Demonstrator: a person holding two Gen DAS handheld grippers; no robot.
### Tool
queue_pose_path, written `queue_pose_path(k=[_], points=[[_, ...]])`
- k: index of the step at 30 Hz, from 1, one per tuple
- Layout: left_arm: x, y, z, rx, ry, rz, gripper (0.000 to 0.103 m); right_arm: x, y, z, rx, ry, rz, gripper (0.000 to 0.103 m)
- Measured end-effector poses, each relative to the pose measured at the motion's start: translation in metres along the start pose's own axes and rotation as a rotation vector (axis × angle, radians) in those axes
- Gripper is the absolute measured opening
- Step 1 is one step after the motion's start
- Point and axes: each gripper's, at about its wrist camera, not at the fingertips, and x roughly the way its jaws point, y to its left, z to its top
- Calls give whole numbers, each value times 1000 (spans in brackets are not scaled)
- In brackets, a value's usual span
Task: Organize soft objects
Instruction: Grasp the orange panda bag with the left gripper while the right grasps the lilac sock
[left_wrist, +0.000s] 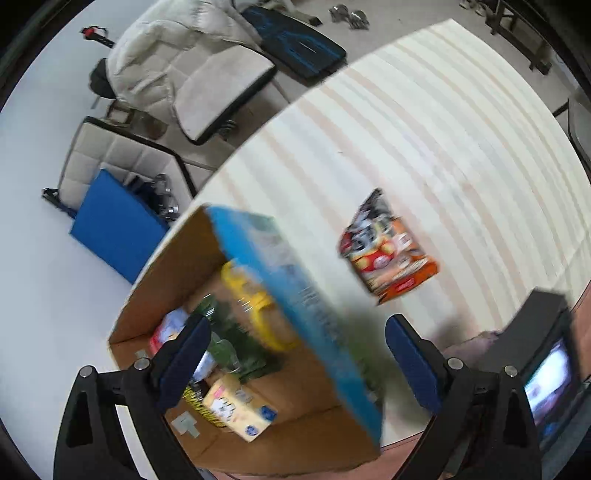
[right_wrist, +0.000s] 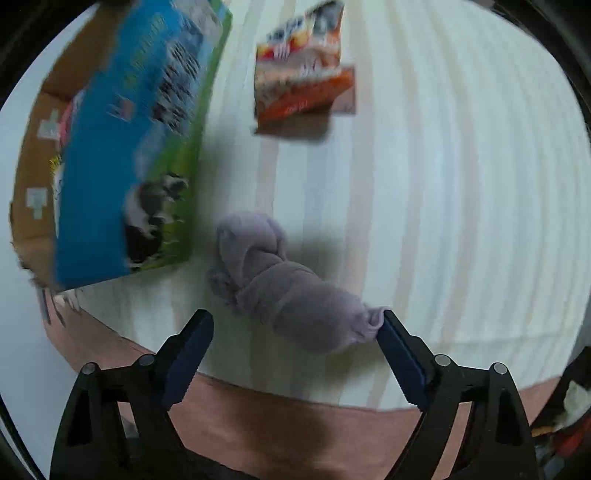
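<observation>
Through my left wrist camera everything is smeared; my left gripper (left_wrist: 295, 354) hangs spread and empty over the cardboard box (left_wrist: 255, 332) at lower centre, its contents unreadable. Through my right wrist camera my right gripper (right_wrist: 297, 328) stands released, the purple sock bundle (right_wrist: 280, 288) lying between the jaws on the striped cloth (right_wrist: 443, 184), its cuff touching the right pad.

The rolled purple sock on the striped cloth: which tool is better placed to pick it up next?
Right. The right tool is open directly over the purple sock, one finger pad touching its end. The left tool hangs open over the cardboard box, the sock off to its side.
</observation>
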Motion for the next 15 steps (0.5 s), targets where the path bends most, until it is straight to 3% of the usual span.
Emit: queue_pose_path(k=[1,2,5,11,15], points=[[4,-3,6,-6,11,-12,97,7,-2,3,-9,6,-3,84],[8,-5,13,-18,22,-40,97,12,-3,4,-15,12,-4,74],[21,-10,29,-70,65,-119,97,15,-14,5,-5,7,13,63],[56,-19,52,-184,161,-267,97,-6,-74,-10,183,-32,-38,61],[76,-30,65,-211,201,-276,97,-20,-127,-20,359,-67,-46,62]])
